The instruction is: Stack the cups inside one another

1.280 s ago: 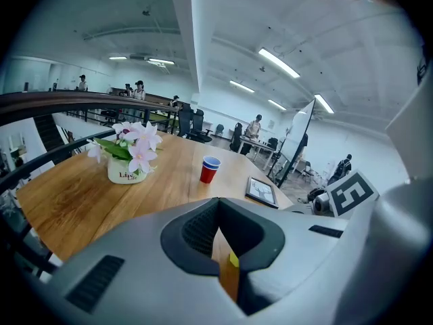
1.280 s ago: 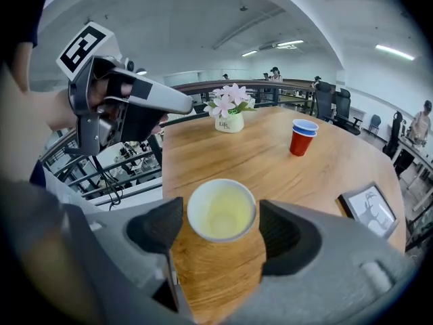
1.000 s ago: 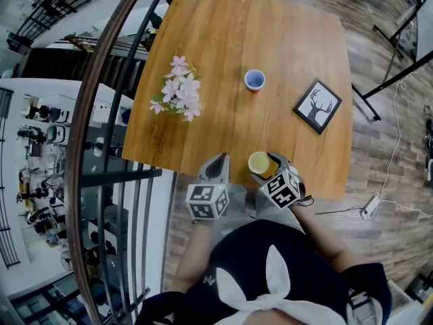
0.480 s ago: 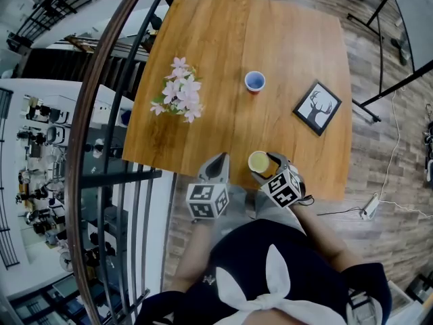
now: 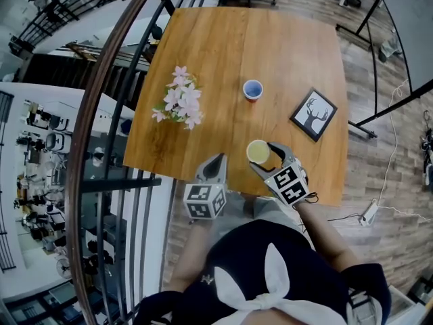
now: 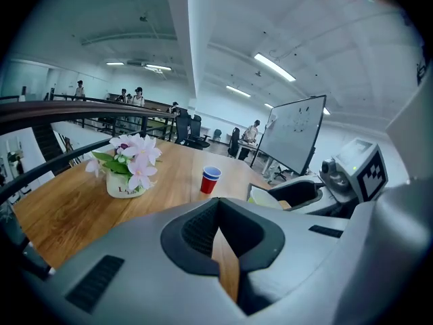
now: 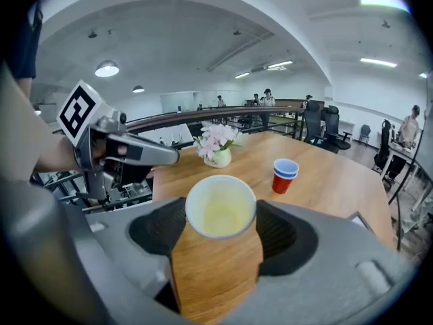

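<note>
Two pads of the right gripper (image 7: 221, 230) stand wide and press on the yellow cup (image 5: 258, 152), one pad on each side of its rim. These jaws have just been closing, with the cup between them. The cup sits upright with its open mouth up and its pale inside empty. Under it, between the fingers, the wood of the table (image 5: 203, 32) shows; whether the cup's base touches the wood cannot be told. Behind the fingers, toward the person, sits this gripper's marker cube (image 5: 289, 185).

Beyond the right fingertips and a little to their right, well apart from the held cup, stands the other cup (image 7: 285, 175), red below and blue at the top, upright on the table. Further out to the left of the fingertips is a white pot of pink flowers (image 7: 218, 145). To the right of the fingers, near the table's edge, lies a framed deer picture (image 5: 314, 114).

Left of the right fingers, the left gripper (image 6: 218, 208) hovers at the near edge of the table with its tips together and nothing between them; only a thin slit of wood shows behind them. Its marker cube (image 5: 206, 201) is just behind. From these fingers the red and blue cup lies straight ahead, the flowers ahead to the left, and the right gripper with its yellow cup just to the right. A dark curved railing (image 5: 108, 80) runs past the table's left side.
</note>
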`<state>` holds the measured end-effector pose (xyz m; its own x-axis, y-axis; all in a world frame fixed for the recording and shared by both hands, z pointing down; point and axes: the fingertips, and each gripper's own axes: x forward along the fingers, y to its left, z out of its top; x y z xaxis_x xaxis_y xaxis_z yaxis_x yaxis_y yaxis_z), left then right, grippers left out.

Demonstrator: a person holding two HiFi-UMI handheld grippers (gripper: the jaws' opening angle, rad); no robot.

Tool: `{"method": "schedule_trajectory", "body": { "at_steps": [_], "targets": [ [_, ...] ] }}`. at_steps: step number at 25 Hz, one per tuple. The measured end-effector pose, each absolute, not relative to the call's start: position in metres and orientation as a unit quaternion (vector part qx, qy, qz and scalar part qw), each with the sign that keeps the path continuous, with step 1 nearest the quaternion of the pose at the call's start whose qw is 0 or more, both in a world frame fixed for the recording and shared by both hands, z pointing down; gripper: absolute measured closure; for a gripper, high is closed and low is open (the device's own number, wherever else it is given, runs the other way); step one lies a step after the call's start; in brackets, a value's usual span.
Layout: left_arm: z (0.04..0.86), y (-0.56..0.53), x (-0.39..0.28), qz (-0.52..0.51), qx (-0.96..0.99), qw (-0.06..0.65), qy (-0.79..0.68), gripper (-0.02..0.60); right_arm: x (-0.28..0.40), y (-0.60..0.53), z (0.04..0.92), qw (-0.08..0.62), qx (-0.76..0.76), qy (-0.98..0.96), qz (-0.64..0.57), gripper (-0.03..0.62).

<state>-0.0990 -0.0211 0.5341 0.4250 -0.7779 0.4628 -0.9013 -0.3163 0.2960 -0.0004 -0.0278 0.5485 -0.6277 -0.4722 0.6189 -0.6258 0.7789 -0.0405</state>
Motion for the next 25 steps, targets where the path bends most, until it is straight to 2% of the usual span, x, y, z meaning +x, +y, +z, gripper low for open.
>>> {"method": "schedule_trajectory", "body": {
  "at_steps": [11, 25],
  "targets": [
    [0.516, -0.031, -0.099, 0.108, 0.811, 0.242, -0.522, 0.565, 0.008, -0.045, 0.478, 0.245, 0.334, -0.905, 0.094, 0.273],
    [0.514, -0.037, -0.087, 0.108, 0.824, 0.238, -0.502, 0.565, 0.012, -0.041, 0.47, 0.24, 0.349, -0.902, 0.087, 0.273]
  ]
}}
